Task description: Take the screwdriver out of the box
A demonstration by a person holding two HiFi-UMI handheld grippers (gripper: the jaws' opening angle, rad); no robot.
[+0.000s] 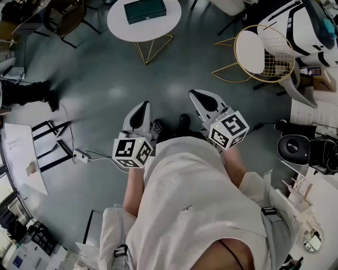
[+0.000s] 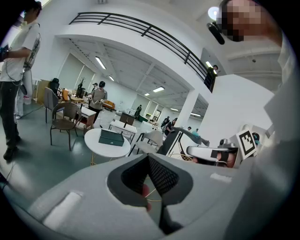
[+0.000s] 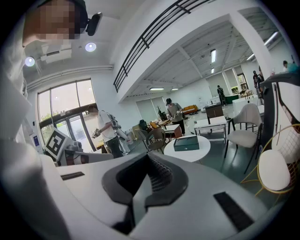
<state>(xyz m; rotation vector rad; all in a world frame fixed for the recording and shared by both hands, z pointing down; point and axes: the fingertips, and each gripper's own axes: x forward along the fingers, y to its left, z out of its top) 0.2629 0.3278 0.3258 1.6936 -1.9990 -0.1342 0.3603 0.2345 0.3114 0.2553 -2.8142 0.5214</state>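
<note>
A grey floor [image 1: 105, 79] is seen under a round white table [image 1: 153, 32] and a gold wire chair [image 1: 251, 52]. A railed balcony [image 2: 140, 26] is lit by ceiling strips [image 2: 99, 62]; tall windows [image 3: 65, 105], possibly doors, are shown.

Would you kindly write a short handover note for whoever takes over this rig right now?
Left tool: shut, empty, held in front of the person's waist.
Right tool: shut, empty, beside it.
Box: dark green, lid closed, on the round white table ahead, well away from both tools.
Screwdriver: not visible.
Done: nothing yet.
Left: approach the table, open the box, take the screwdriver out.
</note>
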